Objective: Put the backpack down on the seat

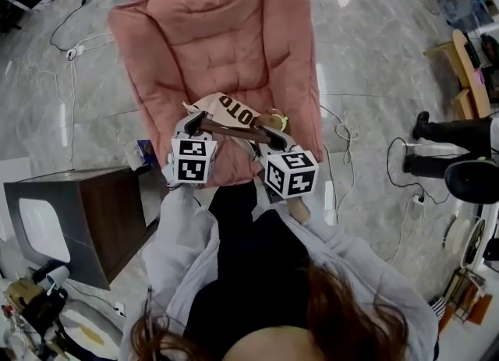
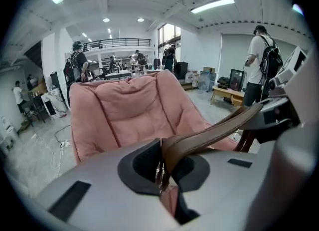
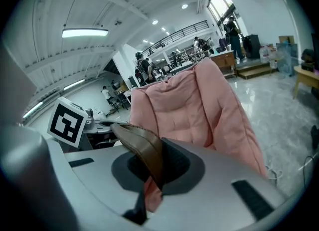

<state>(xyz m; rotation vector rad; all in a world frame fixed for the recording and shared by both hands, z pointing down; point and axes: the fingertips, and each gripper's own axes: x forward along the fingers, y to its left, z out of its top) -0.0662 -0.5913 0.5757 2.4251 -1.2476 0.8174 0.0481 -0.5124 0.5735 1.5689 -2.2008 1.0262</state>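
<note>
A cream backpack [image 1: 226, 111] with dark lettering hangs over the front of the pink padded seat [image 1: 218, 47], whether touching it I cannot tell. Its brown strap [image 1: 234, 131] runs between both grippers. My left gripper [image 1: 196, 122] is shut on one end of the strap [image 2: 209, 135]. My right gripper [image 1: 263, 135] is shut on the other end of the strap [image 3: 144, 150]. Both hold the bag just above the seat's near edge. In both gripper views the pink seat [image 2: 134, 110] [image 3: 199, 105] fills the space straight ahead.
A dark wooden cabinet [image 1: 78, 219] stands left of me. Cables [image 1: 70, 47] lie on the marble floor on both sides. A person's legs [image 1: 444, 145] show at the right, near wooden furniture [image 1: 464, 71]. Other people stand in the hall behind the seat.
</note>
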